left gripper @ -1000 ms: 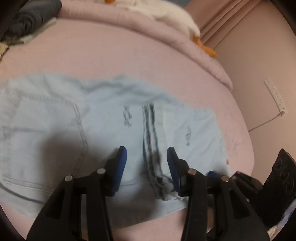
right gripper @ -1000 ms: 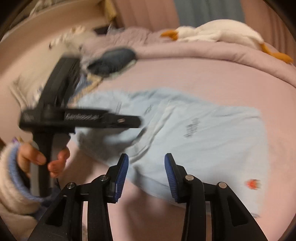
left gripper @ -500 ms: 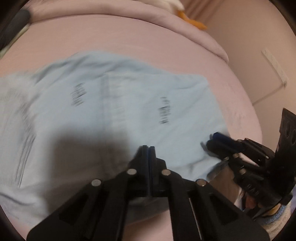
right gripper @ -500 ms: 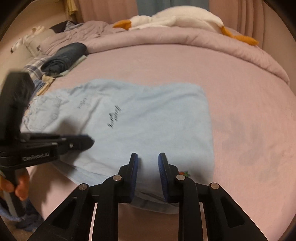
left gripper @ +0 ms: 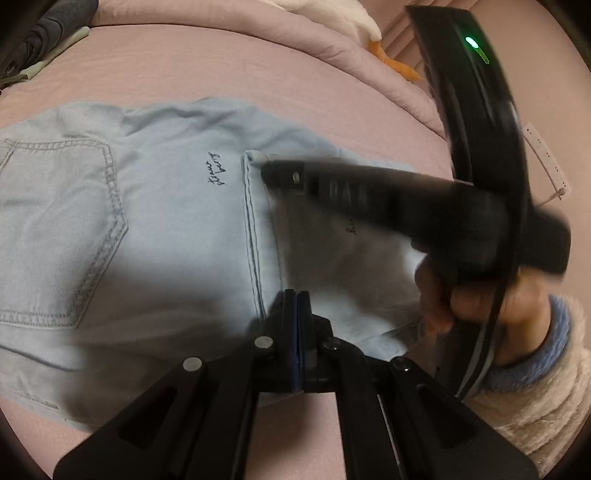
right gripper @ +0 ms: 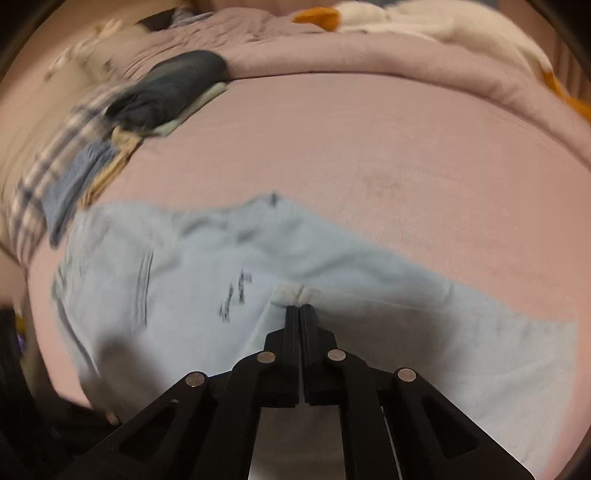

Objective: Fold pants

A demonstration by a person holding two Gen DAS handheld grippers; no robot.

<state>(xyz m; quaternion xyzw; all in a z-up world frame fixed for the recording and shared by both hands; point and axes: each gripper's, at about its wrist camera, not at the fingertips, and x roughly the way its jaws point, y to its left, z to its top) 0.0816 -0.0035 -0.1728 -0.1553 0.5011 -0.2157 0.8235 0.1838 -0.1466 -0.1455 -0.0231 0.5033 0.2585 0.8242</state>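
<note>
Denim pants (left gripper: 155, 229) lie under both grippers, hem pinched by each.

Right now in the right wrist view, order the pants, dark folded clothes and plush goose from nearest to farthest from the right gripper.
1. Pants, pinched at the right gripper.
2. Dark folded clothes, far left on the bed.
3. Plush goose, at the top, behind the bedding.

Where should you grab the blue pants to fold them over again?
Best bet: the stitched hem of the pants, at its two ends. It is a thick, straight edge lying on top, so it pinches easily. Come from the near side, low over the bed. The left gripper and the right gripper each look shut on that edge, one end each.
</note>
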